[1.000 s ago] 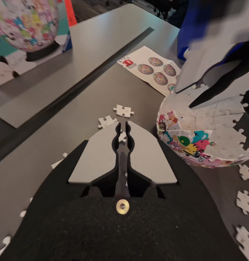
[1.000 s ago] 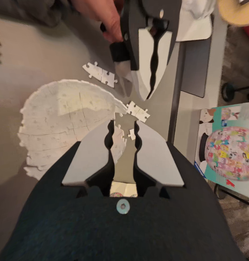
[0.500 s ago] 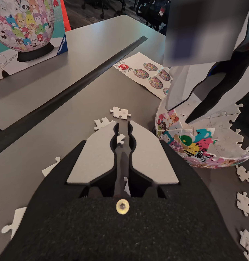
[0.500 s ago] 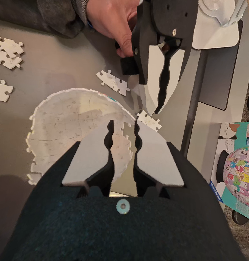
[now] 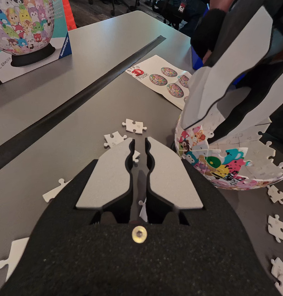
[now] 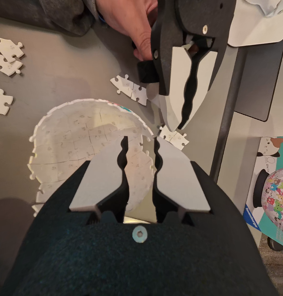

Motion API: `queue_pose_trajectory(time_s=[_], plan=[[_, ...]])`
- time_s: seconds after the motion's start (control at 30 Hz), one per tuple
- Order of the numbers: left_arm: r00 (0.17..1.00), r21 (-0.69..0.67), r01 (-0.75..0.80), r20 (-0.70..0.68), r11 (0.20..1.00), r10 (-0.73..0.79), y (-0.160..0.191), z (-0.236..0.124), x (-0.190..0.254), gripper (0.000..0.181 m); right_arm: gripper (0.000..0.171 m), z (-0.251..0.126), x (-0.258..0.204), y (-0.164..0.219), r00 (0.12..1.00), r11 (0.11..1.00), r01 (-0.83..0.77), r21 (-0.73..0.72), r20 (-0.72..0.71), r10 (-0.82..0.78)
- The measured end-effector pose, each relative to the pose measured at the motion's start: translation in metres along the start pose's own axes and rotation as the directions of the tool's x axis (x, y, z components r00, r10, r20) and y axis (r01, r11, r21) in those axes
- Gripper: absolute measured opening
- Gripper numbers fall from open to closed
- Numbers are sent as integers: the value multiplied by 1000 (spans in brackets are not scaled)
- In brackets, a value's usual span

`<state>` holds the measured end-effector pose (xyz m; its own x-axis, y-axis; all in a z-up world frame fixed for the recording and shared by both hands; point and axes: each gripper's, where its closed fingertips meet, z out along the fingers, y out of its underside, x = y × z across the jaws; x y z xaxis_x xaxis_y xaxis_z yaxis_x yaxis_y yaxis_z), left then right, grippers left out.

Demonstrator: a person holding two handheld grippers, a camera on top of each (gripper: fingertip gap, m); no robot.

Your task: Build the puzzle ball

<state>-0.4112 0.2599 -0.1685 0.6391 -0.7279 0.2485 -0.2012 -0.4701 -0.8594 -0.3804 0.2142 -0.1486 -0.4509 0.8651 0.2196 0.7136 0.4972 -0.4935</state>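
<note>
The left gripper [image 5: 140, 141] sits low over the grey table [image 5: 92, 108], pointing forward and down, its grey-padded fingers a narrow gap apart and gripping nothing. From the right wrist camera you can see it from above, tips down just over a joined pair of white puzzle pieces [image 6: 174, 136], with a bare hand [image 6: 132, 27] on its handle. Can't tell if the tips actually touch that pair.

The right gripper [image 6: 140, 140] comes in steeply from above, fingers spread wider, straddling the edge of the half-built puzzle ball shell, white inside with colourful cartoon print outside [image 5: 217, 160]. One finger is inside the bowl, the other outside near the rim. Not clamped on anything that I can see.

The shell rests on the table, open side up, just right of the left gripper. Loose white jigsaw pieces [image 5: 134, 125] lie scattered around it. A printed white instruction sheet [image 5: 161, 76] lies behind the shell, and the teal puzzle box with the ball picture [image 5: 25, 32] stands at the far left.

Compared to a second ago: the right gripper has slid further over the shell, so more of the rim now sits between its fingers. The left one has dropped closer to that piece pair. The shell hasn't budged.
</note>
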Motion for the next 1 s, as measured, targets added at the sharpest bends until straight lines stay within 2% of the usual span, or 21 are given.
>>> queue_pose_trajectory(time_s=[0.2,0.23,0.3,0.43,0.5,0.57,0.63,0.7,0.87,1.0], plan=[[1000,-21,-6,-25,1000,6,2,0,4,11,30,-5,5,2,1000,1000,-2,-13,-27,1],[999,-28,-11,-33,1000,10,2,-2,5,10,26,-8,6,3,999,1000,-4,-18,-32,4],[993,-42,1,-120,999,-6,1,-4,16,8,2,-13,8,4,998,999,14,-39,-64,-17],[974,-128,-7,-224,992,-22,13,-8,29,0,0,-29,6,-12,981,998,62,-24,-181,-65],[969,-111,3,-247,994,-31,12,-9,31,0,0,-42,5,-28,943,989,149,25,-305,-134],[964,-101,18,-263,995,-44,10,-10,32,0,0,-57,7,-41,866,958,285,39,-439,-240],[964,-92,19,-261,996,-43,10,-12,29,0,0,-65,5,-46,824,926,375,28,-468,-320],[958,-74,47,-279,996,-66,10,-13,27,0,0,-67,0,-48,809,892,451,28,-436,-395],[967,-46,50,-249,998,-60,8,-11,23,0,0,-70,-3,-37,836,913,407,-31,-389,-387],[961,-5,50,-273,999,-50,2,-13,28,0,0,-75,-12,-32,880,958,282,53,-412,-237]])
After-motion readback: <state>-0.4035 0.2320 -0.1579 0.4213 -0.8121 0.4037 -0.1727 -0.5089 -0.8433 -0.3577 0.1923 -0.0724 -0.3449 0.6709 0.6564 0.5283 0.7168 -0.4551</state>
